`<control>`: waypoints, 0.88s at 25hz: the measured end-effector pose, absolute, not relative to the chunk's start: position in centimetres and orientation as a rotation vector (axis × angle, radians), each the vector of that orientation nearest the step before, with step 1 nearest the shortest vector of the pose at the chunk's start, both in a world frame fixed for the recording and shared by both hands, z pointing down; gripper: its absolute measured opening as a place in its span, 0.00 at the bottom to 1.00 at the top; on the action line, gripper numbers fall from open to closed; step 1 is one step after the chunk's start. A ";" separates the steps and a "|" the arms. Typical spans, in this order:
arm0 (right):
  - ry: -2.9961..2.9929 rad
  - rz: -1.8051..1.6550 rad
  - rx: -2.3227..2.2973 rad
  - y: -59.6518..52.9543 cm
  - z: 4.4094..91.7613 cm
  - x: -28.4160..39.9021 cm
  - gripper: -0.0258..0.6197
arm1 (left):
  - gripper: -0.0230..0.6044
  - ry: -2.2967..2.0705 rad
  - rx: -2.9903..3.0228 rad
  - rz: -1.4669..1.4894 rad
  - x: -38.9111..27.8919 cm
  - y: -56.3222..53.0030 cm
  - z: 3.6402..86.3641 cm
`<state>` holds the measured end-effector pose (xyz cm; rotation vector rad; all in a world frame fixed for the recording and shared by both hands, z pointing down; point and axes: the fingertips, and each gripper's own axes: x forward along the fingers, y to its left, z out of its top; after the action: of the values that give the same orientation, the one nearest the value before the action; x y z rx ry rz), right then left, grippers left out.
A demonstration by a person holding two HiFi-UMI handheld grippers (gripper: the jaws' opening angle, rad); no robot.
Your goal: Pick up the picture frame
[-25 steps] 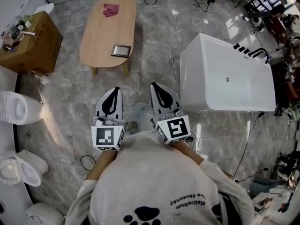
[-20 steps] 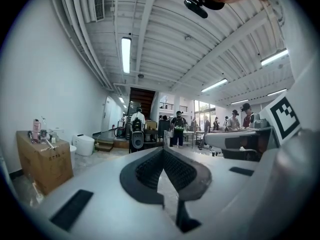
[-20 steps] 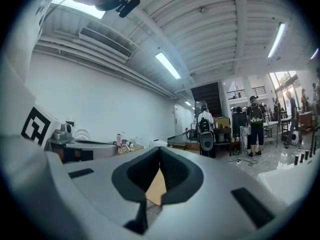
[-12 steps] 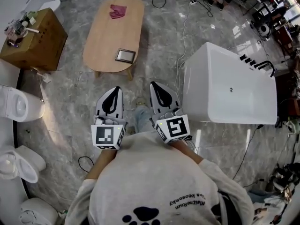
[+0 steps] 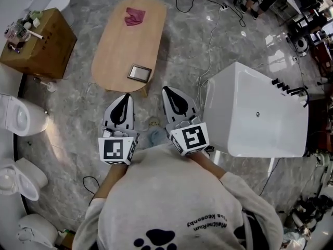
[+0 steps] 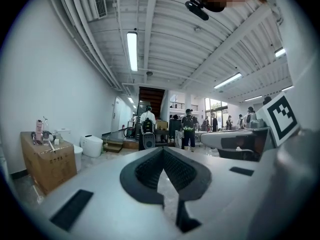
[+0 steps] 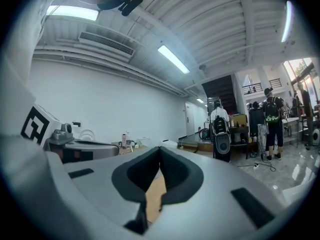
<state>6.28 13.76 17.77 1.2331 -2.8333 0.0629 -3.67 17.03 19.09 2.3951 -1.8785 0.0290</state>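
Note:
A small dark-rimmed picture frame [image 5: 140,73] lies flat near the front end of the oval wooden table [image 5: 117,46] in the head view. My left gripper [image 5: 124,96] and my right gripper [image 5: 167,89] are held side by side at chest height, short of the table's near end. Both are shut with nothing between the jaws. In the left gripper view the left gripper [image 6: 162,149] points level over the floor. In the right gripper view a strip of the wooden table [image 7: 154,196] shows below the right gripper [image 7: 160,148]. The picture frame is hidden in both gripper views.
A red cloth [image 5: 135,16] lies at the table's far end. A white bathtub [image 5: 253,112] stands to the right, a cardboard box [image 5: 36,40] with small items and toilets [image 5: 21,120] to the left. Cables [image 5: 210,30] trail on the marble floor. Several people [image 6: 189,127] stand far off.
Both grippers, still shut, have moved forward with the person. The table and picture frame now sit lower in the head view, closer to the gripper tips.

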 end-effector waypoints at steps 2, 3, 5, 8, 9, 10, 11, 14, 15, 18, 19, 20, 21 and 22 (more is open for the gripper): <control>-2.837 0.063 1.216 11.8 17.8 6.7 0.05 | 0.05 -1.893 2.387 0.031 -3.3 15.2 19.1; -2.840 0.066 1.204 10.9 18.0 6.8 0.05 | 0.05 -1.901 2.381 0.034 -3.1 14.4 19.1; -2.857 0.081 1.171 9.4 18.3 6.8 0.05 | 0.05 -1.925 2.360 0.044 -3.1 13.2 19.2; -2.882 0.103 1.127 7.7 18.6 6.5 0.05 | 0.05 -1.956 2.335 0.062 -3.2 11.9 19.2; -2.886 0.105 1.115 7.2 18.6 6.4 0.05 | 0.05 -1.965 2.330 0.066 -3.2 11.5 19.2; -2.890 0.107 1.104 6.8 18.7 6.3 0.05 | 0.05 -1.974 2.324 0.070 -3.3 11.3 19.1; -2.893 0.111 1.093 6.5 18.8 6.2 0.05 | 0.05 -1.982 2.316 0.074 -3.5 11.1 19.2; -2.902 0.133 1.055 5.9 19.1 5.6 0.05 | 0.05 -2.003 2.283 0.087 -4.0 10.8 19.4; -2.906 0.140 1.041 5.8 19.1 5.4 0.05 | 0.05 -2.008 2.275 0.091 -4.1 10.7 19.4; -2.914 0.147 1.015 5.6 19.3 4.8 0.05 | 0.05 -2.017 2.266 0.100 -4.4 10.5 19.4; -2.915 0.143 1.012 5.6 19.2 4.6 0.05 | 0.05 -2.019 2.266 0.100 -4.5 10.5 19.4; -2.915 0.139 1.009 5.5 19.2 4.5 0.05 | 0.05 -2.019 2.266 0.099 -4.7 10.4 19.5; -2.915 0.135 1.007 5.4 19.2 4.3 0.05 | 0.05 -2.017 2.265 0.098 -4.8 10.4 19.5; -2.914 0.132 1.007 5.3 19.3 4.2 0.05 | 0.05 -2.013 2.265 0.099 -4.9 10.2 19.7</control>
<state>4.21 5.33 19.27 1.0068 -2.9139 0.1321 -4.88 10.24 19.66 2.2649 -2.0130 0.0991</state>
